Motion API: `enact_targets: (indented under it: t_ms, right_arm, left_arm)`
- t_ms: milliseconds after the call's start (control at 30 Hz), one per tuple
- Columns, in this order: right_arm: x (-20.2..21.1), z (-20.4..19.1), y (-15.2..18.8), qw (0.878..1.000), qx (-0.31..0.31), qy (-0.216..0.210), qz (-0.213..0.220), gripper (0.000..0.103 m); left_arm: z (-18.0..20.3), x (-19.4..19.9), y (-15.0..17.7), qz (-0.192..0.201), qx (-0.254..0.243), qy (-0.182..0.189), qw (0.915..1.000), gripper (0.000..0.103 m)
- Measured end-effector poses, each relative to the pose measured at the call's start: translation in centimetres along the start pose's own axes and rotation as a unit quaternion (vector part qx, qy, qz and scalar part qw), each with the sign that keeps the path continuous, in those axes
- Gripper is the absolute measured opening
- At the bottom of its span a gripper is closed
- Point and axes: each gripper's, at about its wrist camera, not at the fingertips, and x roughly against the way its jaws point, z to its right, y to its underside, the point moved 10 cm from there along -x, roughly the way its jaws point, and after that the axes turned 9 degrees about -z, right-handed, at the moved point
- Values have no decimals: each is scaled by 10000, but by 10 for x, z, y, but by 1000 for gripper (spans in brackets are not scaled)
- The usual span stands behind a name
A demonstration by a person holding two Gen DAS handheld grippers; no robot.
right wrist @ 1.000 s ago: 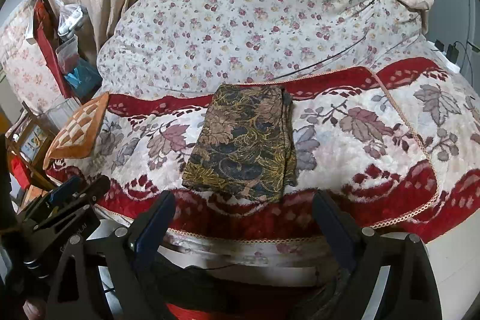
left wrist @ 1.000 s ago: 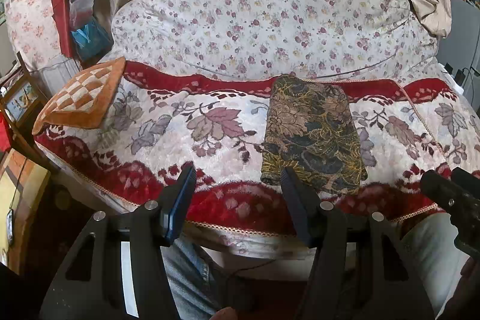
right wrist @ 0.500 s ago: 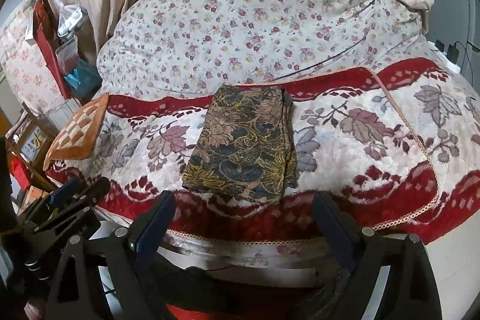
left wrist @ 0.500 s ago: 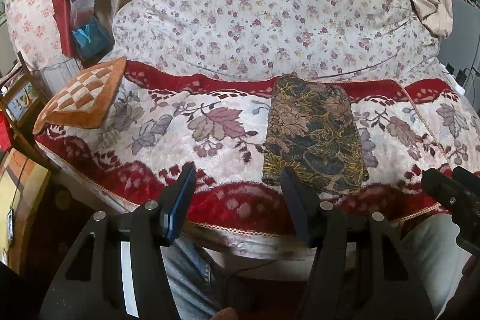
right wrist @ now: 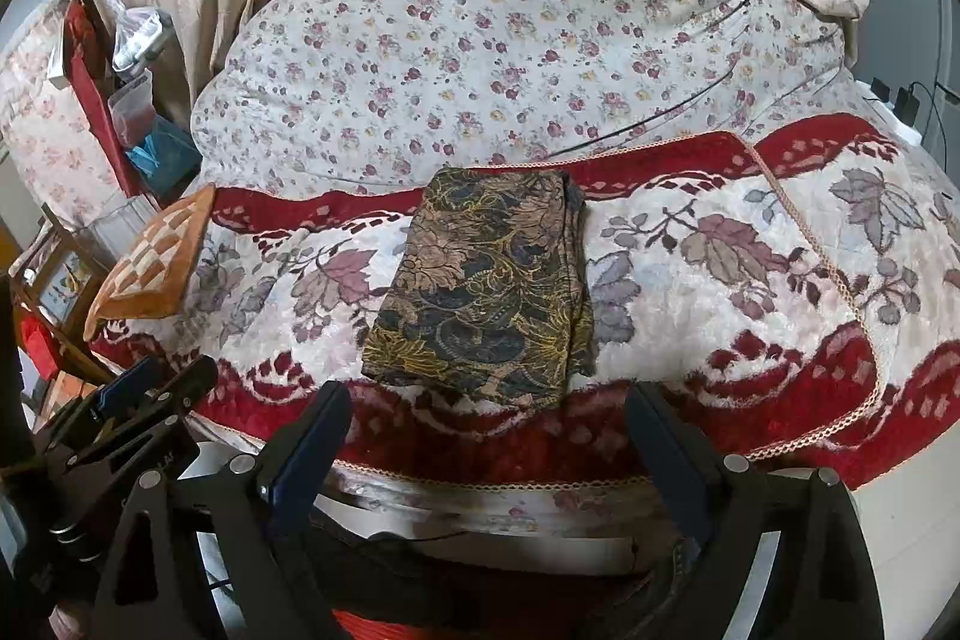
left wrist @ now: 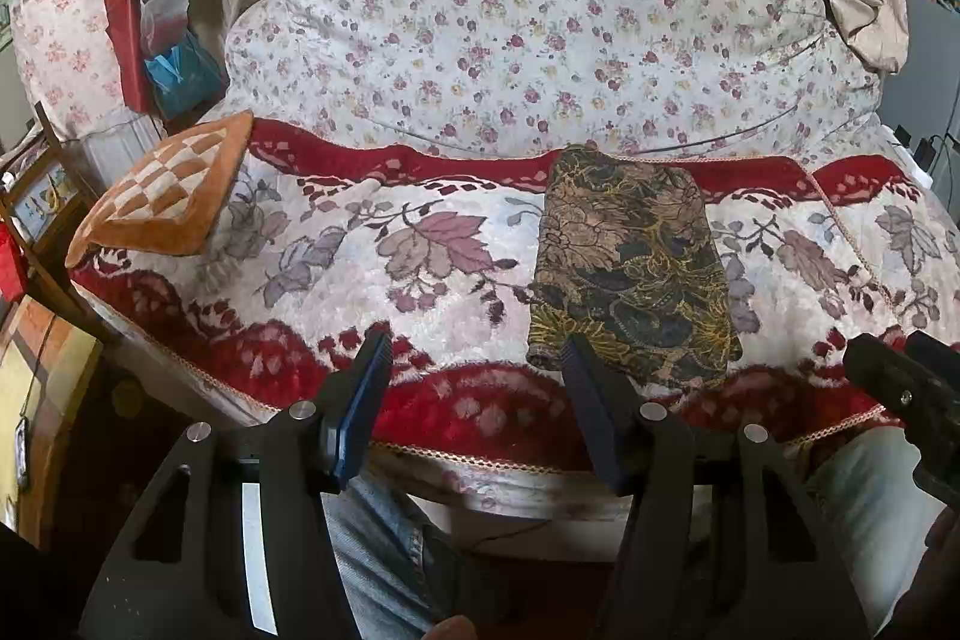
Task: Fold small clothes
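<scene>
1. Left gripper [left wrist: 474,358] is held wide open off the bed's near edge, nothing between its fingers.
2. Checkered orange cushion [left wrist: 165,193] is seen at the blanket's [left wrist: 360,280] left end.
3. Folded dark floral garment [right wrist: 486,292] is laid flat on the blanket, mid-bed.
4. Right gripper [right wrist: 486,412] is held open, empty, just short of the garment.

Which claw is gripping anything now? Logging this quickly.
Left claw: open, empty, short of the folded dark floral cloth.
Right claw: open, empty.
</scene>
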Motion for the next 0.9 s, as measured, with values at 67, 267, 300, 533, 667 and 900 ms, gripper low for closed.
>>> enact_targets:
  t_ms: [67,267,300,533,667,900]
  right_arm:
    - [0,1,0,10000,-9,23,-11,91]
    - [0,-1,1,10000,-9,27,-15,91]
    - [0,0,0,10000,10,34,-18,91]
    - [-2,2,-4,9999,115,71,0,91]
    - [-3,2,-5,9999,121,82,-11,91]
    - [-4,4,-7,9999,140,89,-10,91]
  left_arm:
    - [-2,-1,0,-8,-6,2,10000,59]
    - [-6,-3,-1,5,4,14,10000,59]
    - [-7,-3,-1,16,12,20,10000,59]
    - [-9,-4,-5,19,-40,27,10000,59]
    - [-8,-3,-5,11,-31,19,10000,59]
    - [-6,-3,-4,6,-30,-4,10000,59]
